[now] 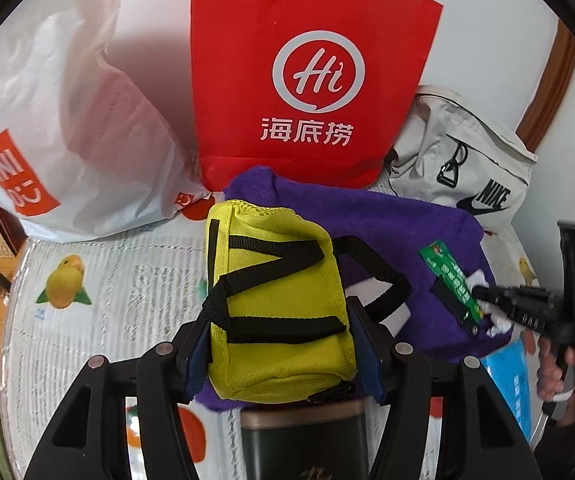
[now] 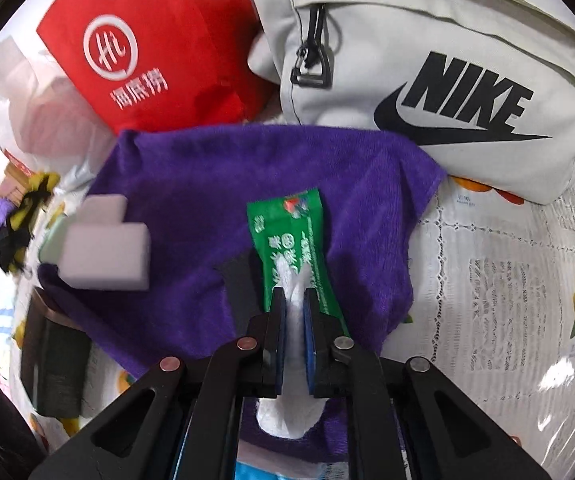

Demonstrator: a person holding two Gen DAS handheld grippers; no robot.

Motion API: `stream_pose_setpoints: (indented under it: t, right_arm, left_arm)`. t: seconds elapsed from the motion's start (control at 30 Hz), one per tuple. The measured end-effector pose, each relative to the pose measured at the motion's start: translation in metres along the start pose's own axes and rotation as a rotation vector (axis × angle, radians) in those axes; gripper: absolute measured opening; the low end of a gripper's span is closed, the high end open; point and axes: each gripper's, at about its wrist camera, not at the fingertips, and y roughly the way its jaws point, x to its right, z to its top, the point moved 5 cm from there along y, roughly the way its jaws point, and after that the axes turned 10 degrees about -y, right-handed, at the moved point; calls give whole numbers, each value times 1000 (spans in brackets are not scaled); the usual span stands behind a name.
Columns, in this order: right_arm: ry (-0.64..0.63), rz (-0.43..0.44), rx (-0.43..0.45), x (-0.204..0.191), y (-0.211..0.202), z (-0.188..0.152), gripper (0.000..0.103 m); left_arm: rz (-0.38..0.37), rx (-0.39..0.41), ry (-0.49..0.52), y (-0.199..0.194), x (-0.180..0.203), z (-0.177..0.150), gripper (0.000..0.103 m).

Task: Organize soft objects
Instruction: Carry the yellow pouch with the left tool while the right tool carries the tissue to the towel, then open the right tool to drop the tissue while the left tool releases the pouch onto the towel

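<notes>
My left gripper (image 1: pixel 283 344) clamps the yellow woven pouch (image 1: pixel 279 300) over the purple towel (image 2: pixel 215 200); right gripper (image 2: pixel 295 300) pinches limp white tissue (image 2: pixel 293 280) (soft, light, grab mid-body).

Purple towel (image 2: pixel 215 184) – yellow pouch (image 1: pixel 279 300)

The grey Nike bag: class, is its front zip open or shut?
Shut, as far as it shows. On the grey Nike bag the black zip pull hangs below a seam with no gap; the seam's far end curves out of view.
</notes>
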Motion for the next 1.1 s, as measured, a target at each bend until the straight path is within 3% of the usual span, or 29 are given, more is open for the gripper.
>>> stream_pose_setpoints:
  t: [0.1,0.17,0.23,0.33,0.57,0.9,1.1]
  right_arm:
    - [-45,-24,-16,-5,4,0,12]
    - [-56,-21,-16,-7,3,2,19]
    - [-68,-30,0,-9,-2,8,36]
    - [-104,-43,52,-14,-14,13,50]
    - [-156,-48,100,-23,-30,18,51]
    - [-137,-44,83,-22,-23,19,51]
    - [-151,-42,85,-26,-22,18,51]
  left_arm:
    - [-17,-19,-16,14,2,8,58]
    - [-30,-39,-30,22,5,13,58]
    - [-44,-42,-29,27,9,18,58]
    - [-9,-36,-8,37,15,23,58]
    - [-7,-67,-3,62,22,26,58]
    - [-29,-96,-27,75,15,24,62]
    - [-36,-107,-20,78,19,21,74]
